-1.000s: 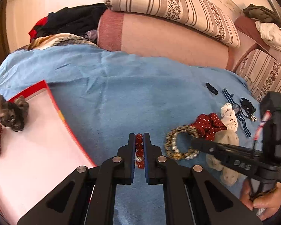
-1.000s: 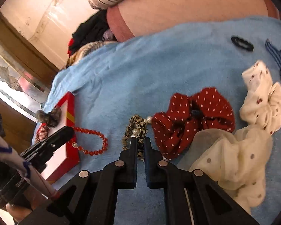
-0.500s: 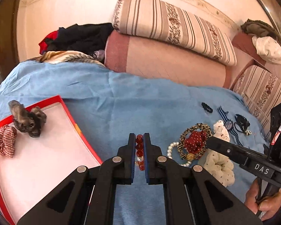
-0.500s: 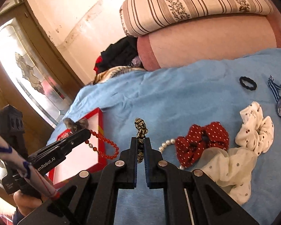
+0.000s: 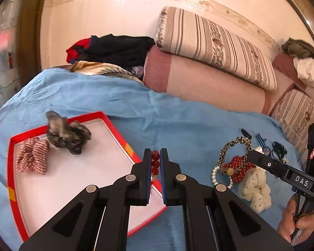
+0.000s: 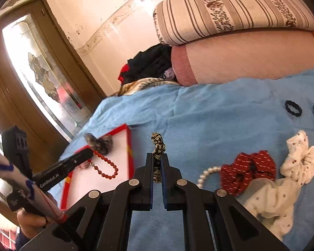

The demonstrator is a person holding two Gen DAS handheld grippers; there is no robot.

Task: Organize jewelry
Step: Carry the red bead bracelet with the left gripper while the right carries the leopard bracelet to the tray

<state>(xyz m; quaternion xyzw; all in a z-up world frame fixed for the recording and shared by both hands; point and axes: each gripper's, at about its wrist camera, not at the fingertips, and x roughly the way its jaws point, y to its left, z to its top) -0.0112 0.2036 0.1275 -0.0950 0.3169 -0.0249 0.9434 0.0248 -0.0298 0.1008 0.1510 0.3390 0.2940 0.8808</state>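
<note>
Jewelry is split between two hand-held grippers and the bed here. The blue bedspread (image 5: 178, 113) carries everything, biggest first: the red-rimmed tray (image 5: 10, 167) at the left, white inside, with a grey scrunchie (image 5: 67, 133) and a red-striped scrunchie (image 5: 32, 158) lying in it. Over on the right of the spread sit a cream dotted scrunchie (image 6: 272, 200), a red dotted scrunchie (image 6: 247, 167), a white scrunchie (image 6: 301, 163) and a pearl bracelet (image 6: 207, 172) poking out just beside the red one. The left hand-held gripper (image 5: 155, 161) is clamped on a red bead bracelet (image 6: 104, 166), which dangles above the tray's near corner. The right hand-held gripper (image 6: 157, 165) is pinched tight on a leopard-print scrunchie (image 5: 234, 150), lifted clear of the bedspread. Smallest of all, a black hair tie (image 6: 293, 108) lies alone, well apart from the pile.
</note>
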